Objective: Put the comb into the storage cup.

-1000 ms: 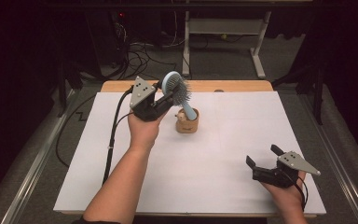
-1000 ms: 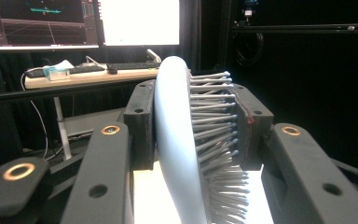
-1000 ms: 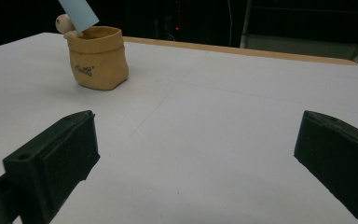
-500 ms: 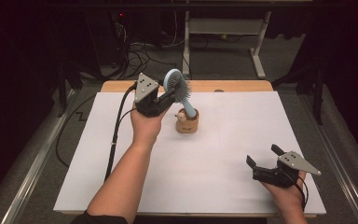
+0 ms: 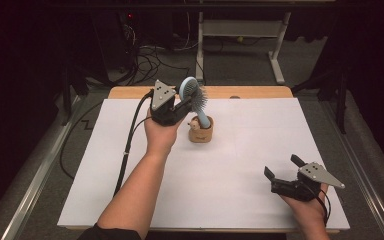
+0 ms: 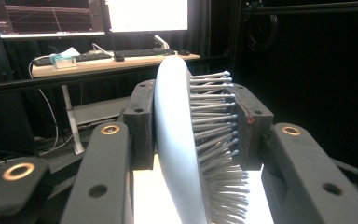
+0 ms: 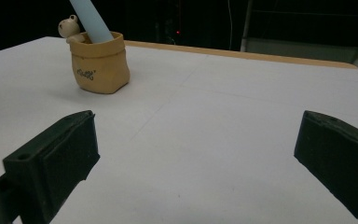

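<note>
While left gripper (image 5: 184, 105) jaws clamp hairbrush (image 5: 194, 95) head, right gripper (image 5: 284, 167) jaws wide apart, empty

Pale blue hairbrush (image 5: 194, 96) with grey bristles, tan sack-shaped holder (image 7: 99, 63) with dark lettering and a cream bear figure, white table cover (image 5: 230, 170), black gripper jaws with 2 brass-coloured rivets.
</note>
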`<state>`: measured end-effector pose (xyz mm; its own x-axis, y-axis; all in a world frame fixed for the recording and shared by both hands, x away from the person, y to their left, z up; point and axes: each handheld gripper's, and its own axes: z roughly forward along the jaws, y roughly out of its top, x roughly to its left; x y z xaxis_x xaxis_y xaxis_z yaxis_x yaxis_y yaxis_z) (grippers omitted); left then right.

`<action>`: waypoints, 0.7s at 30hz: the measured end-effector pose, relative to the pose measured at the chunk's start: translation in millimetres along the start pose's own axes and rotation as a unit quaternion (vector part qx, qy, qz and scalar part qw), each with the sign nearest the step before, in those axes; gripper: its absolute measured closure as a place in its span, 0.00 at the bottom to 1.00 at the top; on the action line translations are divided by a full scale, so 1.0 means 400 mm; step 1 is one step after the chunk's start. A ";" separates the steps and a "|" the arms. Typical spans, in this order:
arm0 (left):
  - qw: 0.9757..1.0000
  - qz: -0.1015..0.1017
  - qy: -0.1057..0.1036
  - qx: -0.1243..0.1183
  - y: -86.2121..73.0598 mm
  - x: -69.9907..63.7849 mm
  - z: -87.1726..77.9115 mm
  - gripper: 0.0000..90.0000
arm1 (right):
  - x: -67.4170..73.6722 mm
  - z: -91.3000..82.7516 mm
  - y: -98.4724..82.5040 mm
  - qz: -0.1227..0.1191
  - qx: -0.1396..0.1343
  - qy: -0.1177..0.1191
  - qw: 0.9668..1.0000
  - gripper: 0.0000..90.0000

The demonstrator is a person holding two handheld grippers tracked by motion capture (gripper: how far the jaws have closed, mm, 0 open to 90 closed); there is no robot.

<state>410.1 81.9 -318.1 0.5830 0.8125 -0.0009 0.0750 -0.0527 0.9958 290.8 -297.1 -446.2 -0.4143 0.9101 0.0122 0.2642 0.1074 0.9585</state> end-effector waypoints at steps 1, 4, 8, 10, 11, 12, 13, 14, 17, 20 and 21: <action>1.000 0.000 0.000 0.000 -0.001 -0.001 0.001 0.65 | 0.001 0.000 0.000 0.001 -0.001 0.001 1.000 0.00; 1.000 0.001 0.001 0.003 -0.004 -0.002 0.005 0.65 | 0.001 0.000 -0.001 0.001 -0.001 0.002 1.000 0.00; 1.000 0.004 0.002 0.008 -0.009 -0.004 0.010 0.65 | 0.002 0.000 -0.001 0.002 -0.003 0.002 1.000 0.00; 1.000 0.004 0.003 0.009 -0.010 -0.004 0.012 0.65 | 0.002 0.000 -0.002 0.003 -0.002 0.004 1.000 0.00; 1.000 0.004 0.002 0.009 -0.011 -0.004 0.013 0.65 | 0.002 0.001 -0.002 0.003 -0.002 0.004 1.000 0.00; 1.000 0.003 0.002 0.009 -0.011 -0.004 0.014 0.65 | 0.002 0.001 -0.002 0.003 -0.002 0.005 1.000 0.00; 1.000 0.004 0.002 0.010 -0.012 -0.004 0.015 0.65 | 0.003 0.001 -0.002 0.003 -0.003 0.004 1.000 0.00; 1.000 0.003 0.001 0.010 -0.012 -0.005 0.016 0.65 | 0.003 0.001 -0.002 0.003 -0.003 0.004 1.000 0.00; 1.000 0.004 0.002 0.013 -0.015 -0.005 0.019 0.65 | 0.002 0.001 -0.002 0.004 -0.002 0.005 1.000 0.00; 1.000 0.005 0.003 0.018 -0.020 -0.005 0.022 0.65 | 0.001 0.001 -0.002 0.003 -0.002 0.005 1.000 0.00; 1.000 0.004 0.003 0.018 -0.022 -0.005 0.023 0.65 | 0.001 0.001 -0.002 0.004 -0.002 0.005 1.000 0.00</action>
<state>415.8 75.2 -327.6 0.5784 0.8157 0.0082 0.0997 -0.0808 0.9917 290.7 -296.5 -447.2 -0.4204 0.9070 0.0225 0.2641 0.0986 0.9594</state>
